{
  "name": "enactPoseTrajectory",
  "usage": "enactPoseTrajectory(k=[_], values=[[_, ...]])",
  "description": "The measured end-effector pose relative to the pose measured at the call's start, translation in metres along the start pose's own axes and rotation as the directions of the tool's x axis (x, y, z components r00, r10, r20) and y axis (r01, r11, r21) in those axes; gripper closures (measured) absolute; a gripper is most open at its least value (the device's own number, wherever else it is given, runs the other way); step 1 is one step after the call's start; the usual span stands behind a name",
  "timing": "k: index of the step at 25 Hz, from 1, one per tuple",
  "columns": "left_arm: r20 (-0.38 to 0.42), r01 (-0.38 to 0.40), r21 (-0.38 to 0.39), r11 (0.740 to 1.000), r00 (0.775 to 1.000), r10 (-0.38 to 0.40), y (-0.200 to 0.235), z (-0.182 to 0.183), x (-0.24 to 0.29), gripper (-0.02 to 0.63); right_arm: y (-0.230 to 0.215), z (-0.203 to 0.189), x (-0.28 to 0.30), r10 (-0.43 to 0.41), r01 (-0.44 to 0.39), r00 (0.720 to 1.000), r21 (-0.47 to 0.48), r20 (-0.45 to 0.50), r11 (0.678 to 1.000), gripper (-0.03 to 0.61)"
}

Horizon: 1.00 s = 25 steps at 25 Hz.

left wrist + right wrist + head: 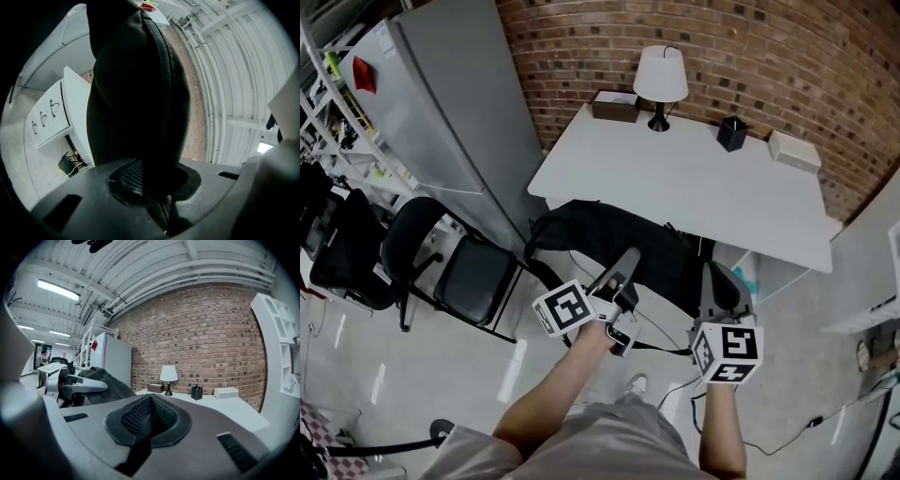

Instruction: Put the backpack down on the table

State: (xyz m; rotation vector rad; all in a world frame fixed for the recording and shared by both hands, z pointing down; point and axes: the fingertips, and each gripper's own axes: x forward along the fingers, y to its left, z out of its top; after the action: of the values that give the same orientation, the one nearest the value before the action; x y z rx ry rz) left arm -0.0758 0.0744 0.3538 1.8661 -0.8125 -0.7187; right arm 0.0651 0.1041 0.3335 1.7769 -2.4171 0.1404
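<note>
A black backpack [609, 234] hangs in the air just in front of the white table's [694, 178] near edge, between my two grippers. My left gripper [628, 261] is shut on its left side; in the left gripper view the dark fabric [136, 93] rises out of the pinched pads [126, 178] and fills the middle. My right gripper [720, 281] is at the bag's right end, jaws together with a dark strap [136, 451] pinched between them. From the right gripper view the backpack [105, 380] and the left gripper [79, 385] show at left, the table [234, 408] ahead.
On the table's far side stand a white lamp [661, 80], a brown box [614, 105], a black cup [731, 133] and a white box [794, 150], against a brick wall. A black chair [455, 267] and a grey cabinet [441, 103] stand left. Cables lie on the floor.
</note>
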Motion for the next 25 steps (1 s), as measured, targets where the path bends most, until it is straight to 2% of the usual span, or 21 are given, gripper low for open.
enactPoseTrajectory(k=[6,14,18,22,25], values=[[0.02,-0.003,0.01,1.0,1.0,0.003,-0.001,-0.01,0.031,0.551,-0.031,0.001,0.013,0.025,-0.025,1.0,-0.005,0.0,1.0,0.578],[0.028,-0.016,0.002,1.0,0.999,0.016,0.003,-0.016,0.051,0.551,-0.05,0.001,0.023,0.042,-0.042,0.999,-0.008,-0.007,0.999,0.578],[0.018,-0.014,0.008,1.0,1.0,0.014,0.006,-0.012,0.06,0.551,-0.054,0.002,0.031,0.036,-0.036,0.999,-0.014,-0.007,0.999,0.578],[0.014,0.02,-0.048,0.999,1.0,-0.02,0.002,-0.009,0.079,0.551,-0.063,0.005,0.04,0.022,-0.022,1.0,-0.016,-0.017,1.0,0.578],[-0.016,0.027,-0.042,0.999,0.999,-0.028,0.004,-0.008,0.098,0.55,-0.075,0.006,0.047,-0.007,0.007,1.0,-0.017,-0.03,1.0,0.578]])
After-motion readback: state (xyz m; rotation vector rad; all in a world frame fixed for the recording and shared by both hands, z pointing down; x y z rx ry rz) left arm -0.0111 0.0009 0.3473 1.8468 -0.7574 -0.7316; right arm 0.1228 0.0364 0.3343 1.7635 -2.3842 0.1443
